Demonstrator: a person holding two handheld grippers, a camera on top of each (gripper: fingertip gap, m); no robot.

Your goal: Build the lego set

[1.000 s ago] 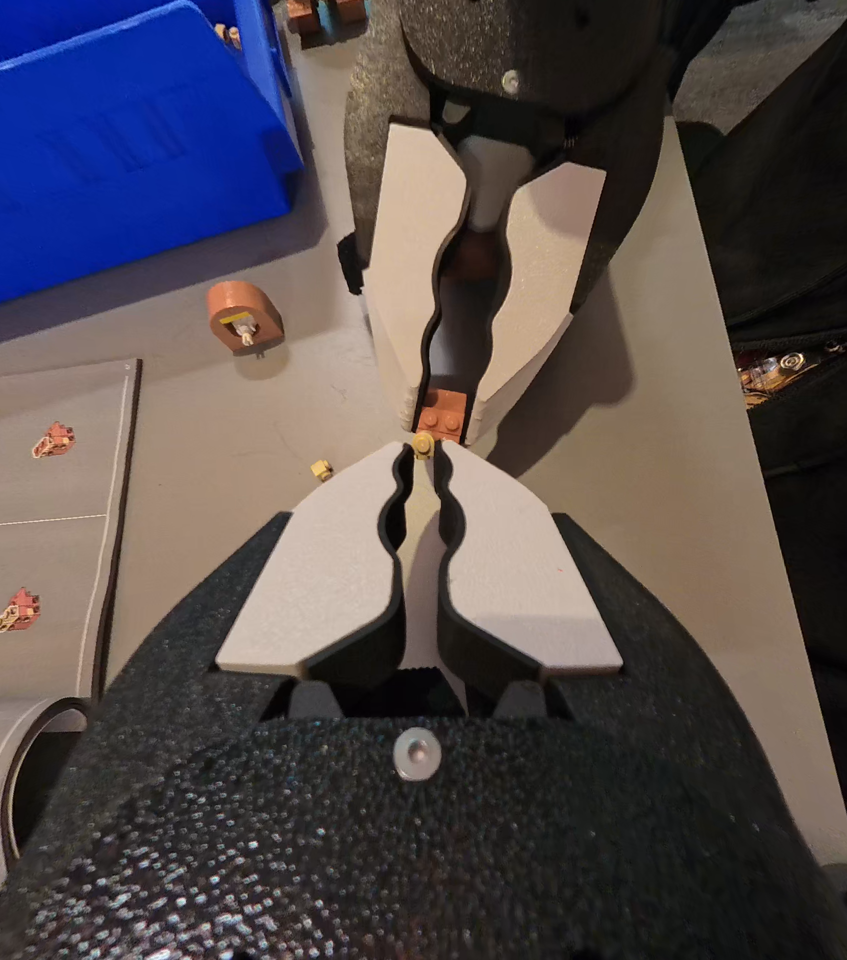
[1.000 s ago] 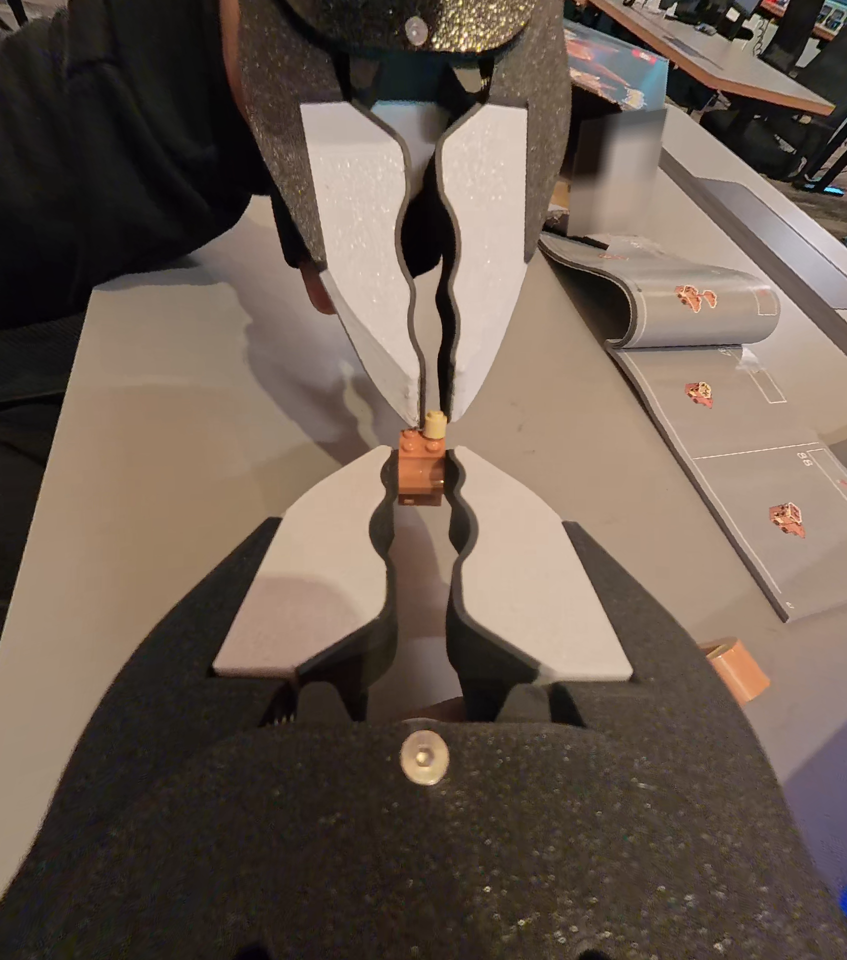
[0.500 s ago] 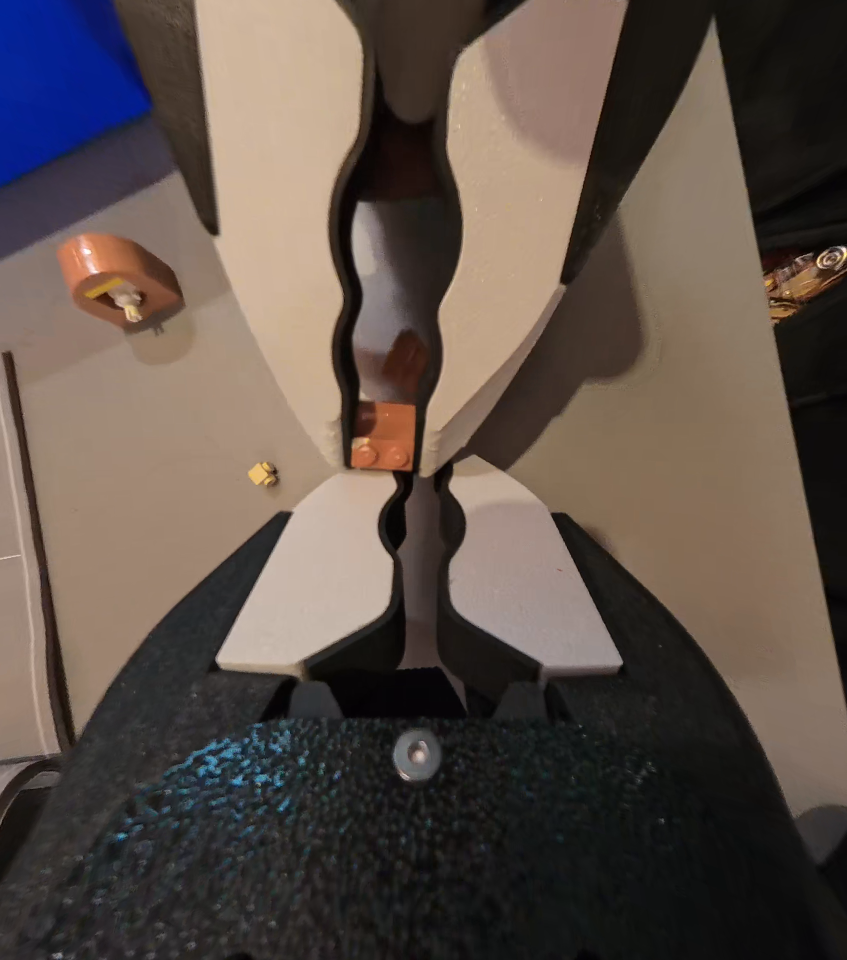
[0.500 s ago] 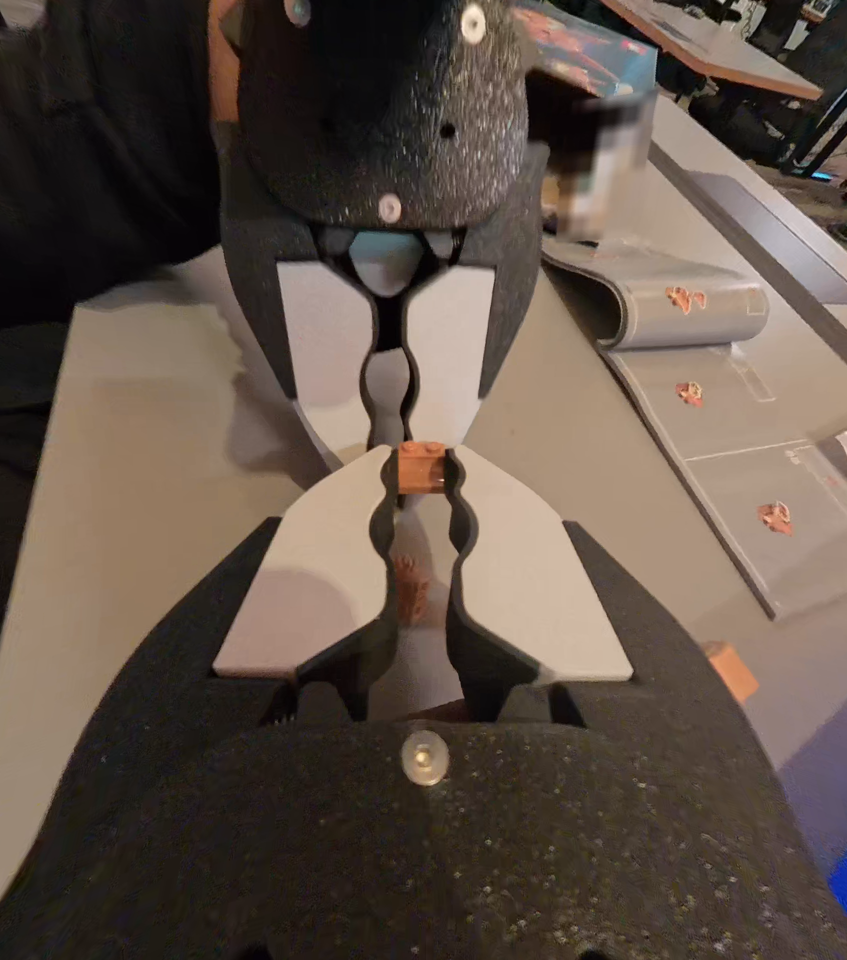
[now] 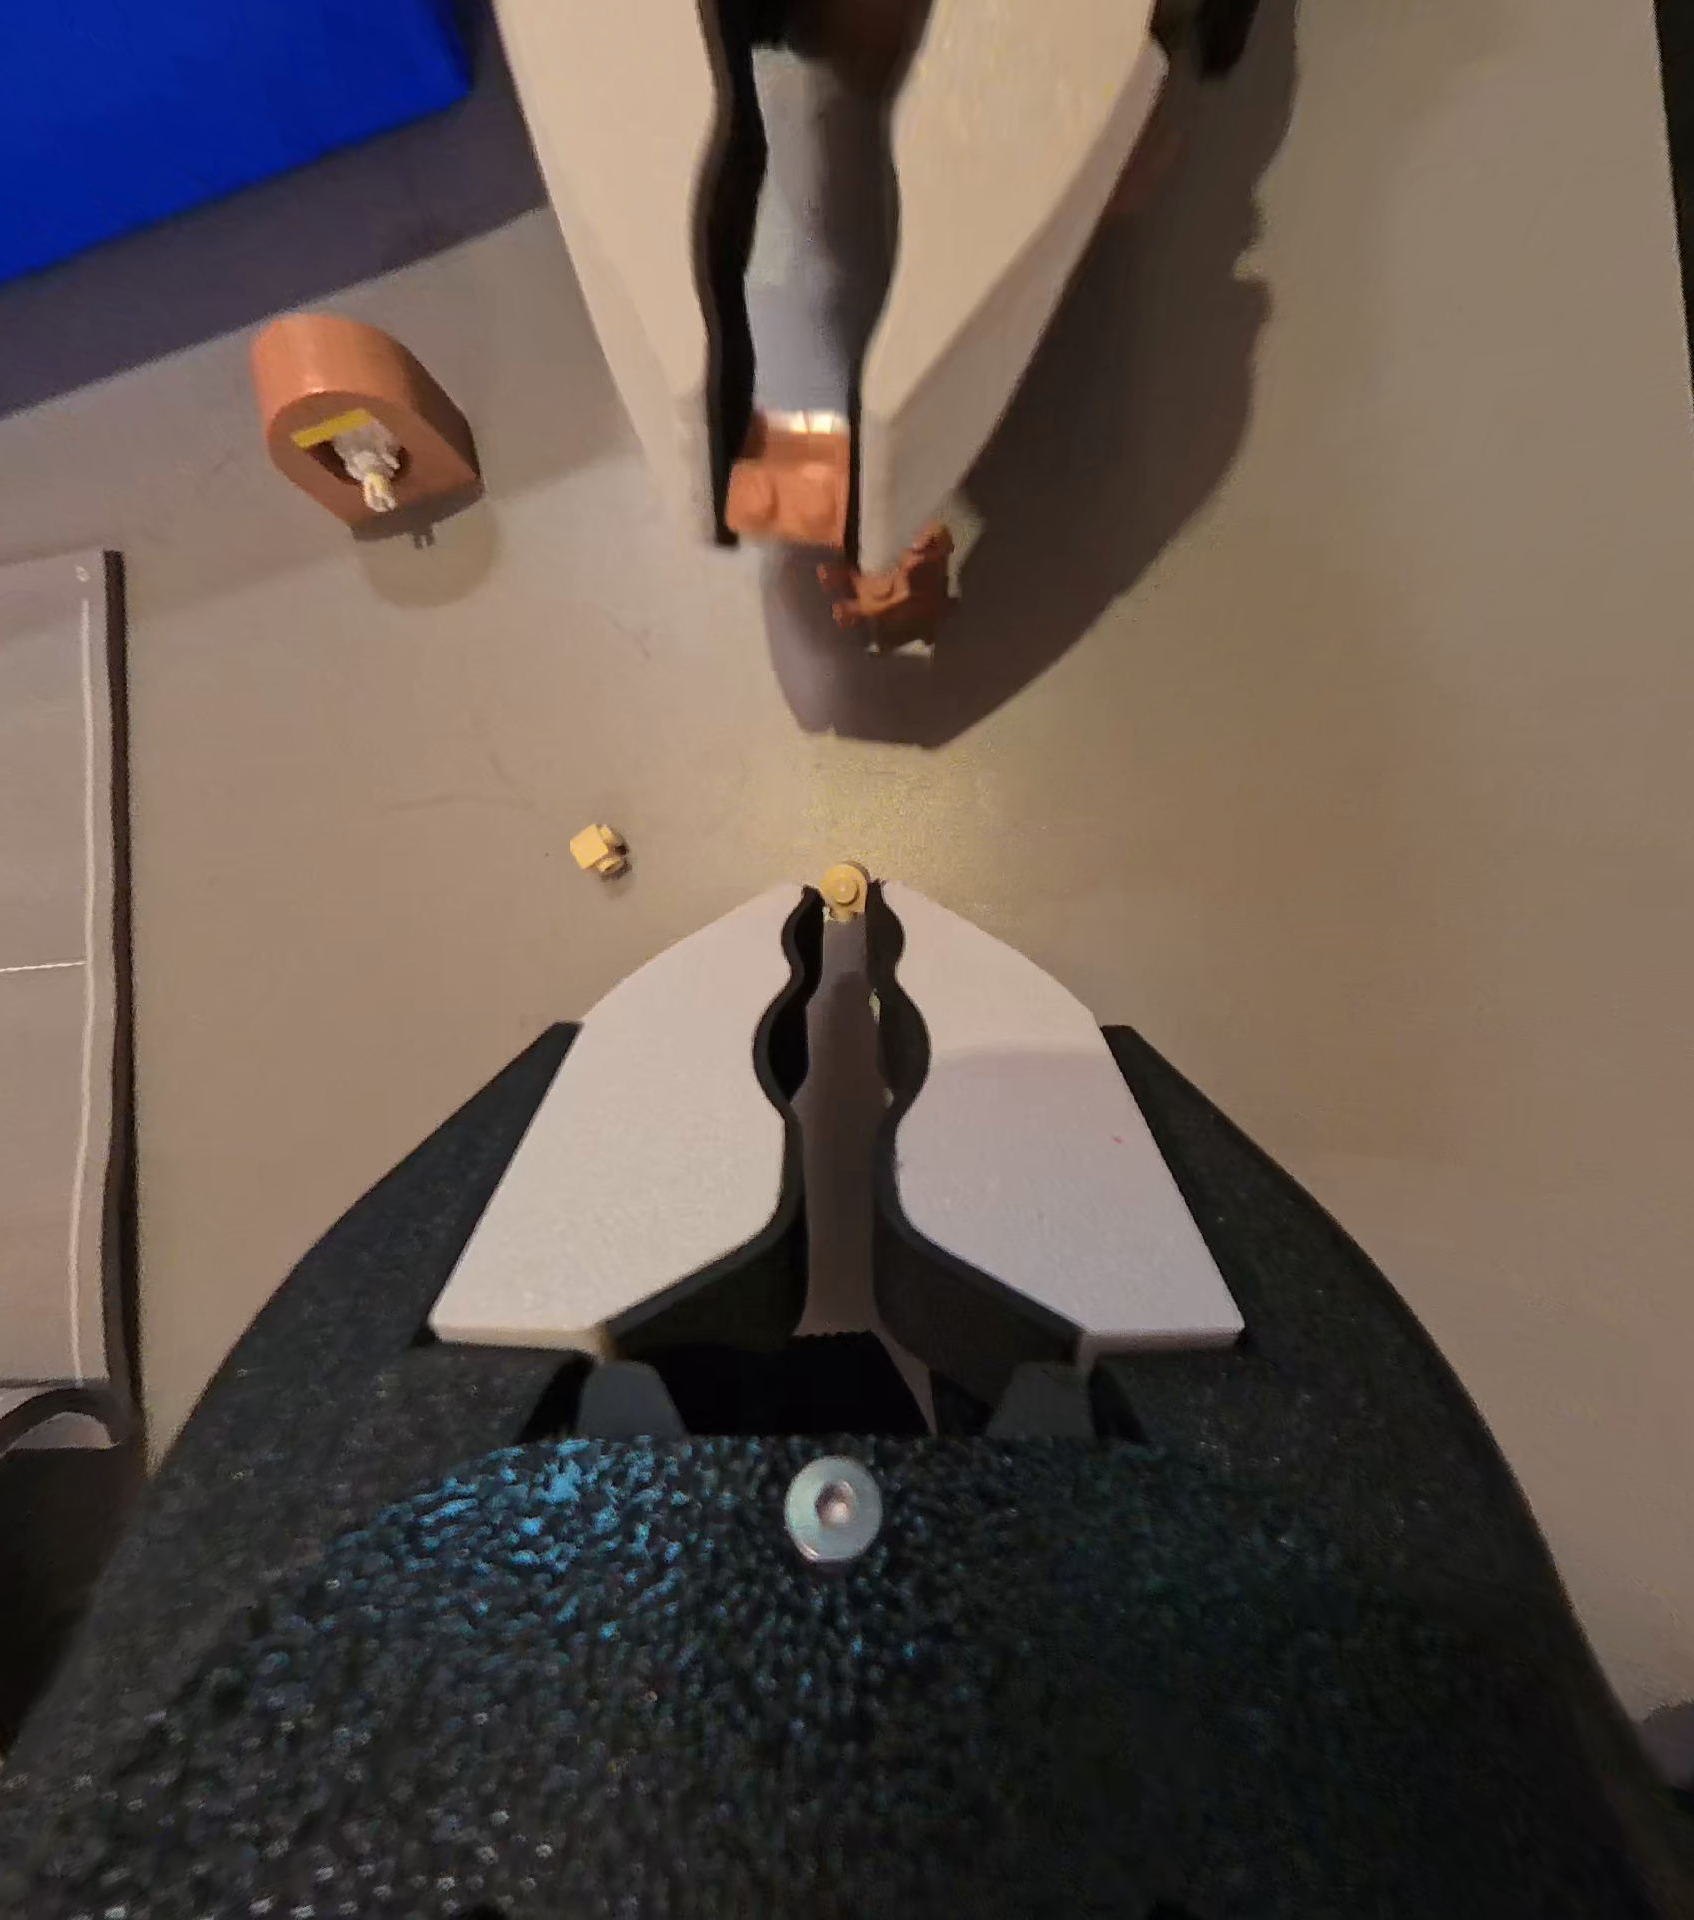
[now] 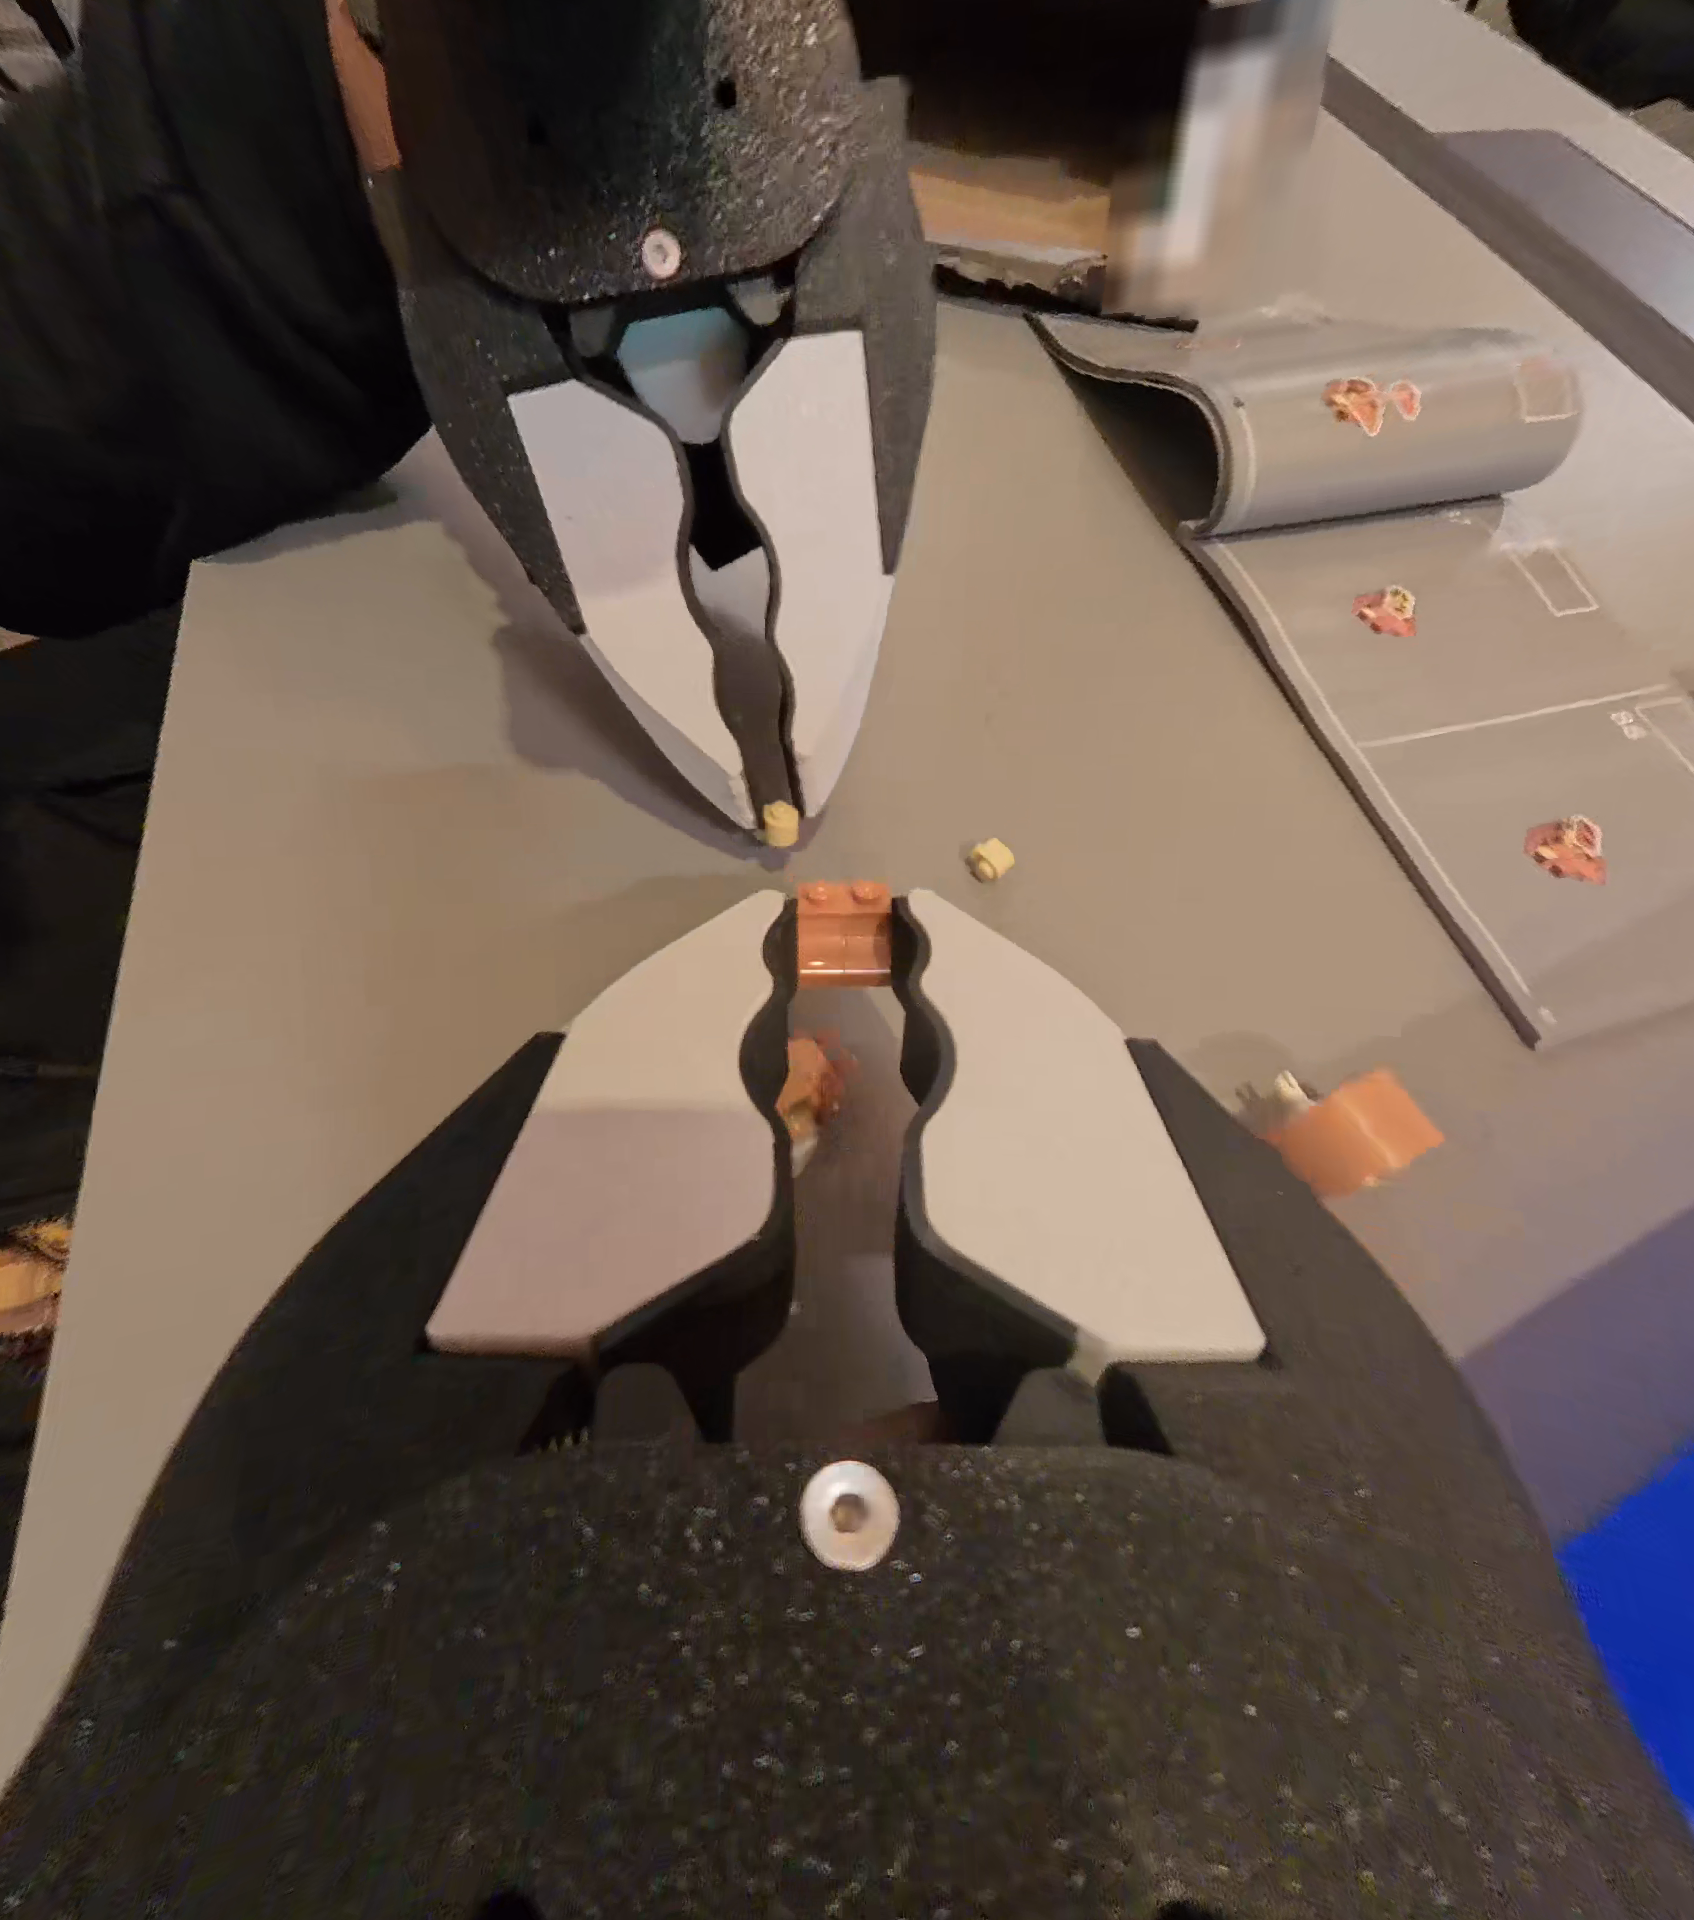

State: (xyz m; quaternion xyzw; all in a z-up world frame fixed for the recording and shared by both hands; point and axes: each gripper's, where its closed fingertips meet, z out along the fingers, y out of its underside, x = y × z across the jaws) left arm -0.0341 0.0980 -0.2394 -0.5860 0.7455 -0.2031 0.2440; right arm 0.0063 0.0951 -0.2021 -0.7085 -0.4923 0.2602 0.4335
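Two handheld grippers face each other tip to tip above a flat grey table (image 6: 427, 935), each carrying one toy-brick part, so that the parts sit clear of the surface and within sight of both wrist cameras.

The blue plastic bin (image 5: 147, 125) stands at the far left of the left wrist view, away from the fingertips. The grey foam mat with small printed brick figures (image 6: 1601, 727) lies flat beside the work area, one end curled into a roll.

The right gripper (image 6: 845, 935) has its jaws clamped on a small orange-brown two-stud brick (image 6: 845, 940). Both pads press on the brick's end faces, which leaves the studded top exposed towards the other gripper. A small reddish-brown brick assembly (image 5: 890, 603) lies on the table just below this gripper.

The left gripper (image 5: 845, 896) has its jaws nearly together, pinching a tiny tan round one-stud piece (image 5: 843, 888) at the very fingertips. The tip hold leaves most of the piece protruding forward. The two held parts are near each other but apart.

A brown oval block with a yellow strip and a white pin (image 5: 360, 426) rests on the table to the side, near the bin. A second tiny tan round piece (image 6: 990, 858) lies loose on the table, just beside both sets of fingertips.
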